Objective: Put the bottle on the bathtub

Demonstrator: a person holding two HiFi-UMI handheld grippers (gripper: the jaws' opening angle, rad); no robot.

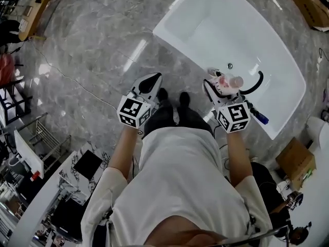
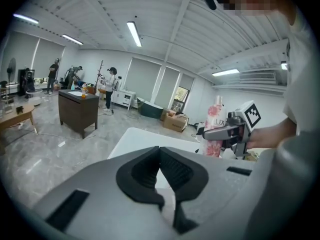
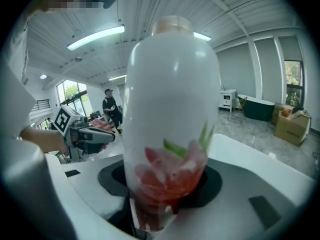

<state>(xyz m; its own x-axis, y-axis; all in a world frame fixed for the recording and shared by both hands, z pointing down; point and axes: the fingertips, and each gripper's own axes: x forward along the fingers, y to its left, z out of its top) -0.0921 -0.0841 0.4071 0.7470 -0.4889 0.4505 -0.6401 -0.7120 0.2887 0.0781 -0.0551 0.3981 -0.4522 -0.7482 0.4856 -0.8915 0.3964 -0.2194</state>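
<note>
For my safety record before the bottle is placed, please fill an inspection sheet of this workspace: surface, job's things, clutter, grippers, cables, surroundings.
Surface: grey marble floor, glossy; no spill seen.
Job's things: bottle with a flower label, held upright over the near side of the white bathtub; not yet set down.
Clutter: cardboard box on the floor beside the bathtub; nothing seen inside the bathtub except its drain.
Grippers: right gripper shut on the bottle; left gripper shut, holding nothing.
Cables: one thin cable lies across the floor, left of the person's feet.
Surroundings: people stand far off in the room; a dark cabinet stands on the floor.
</note>
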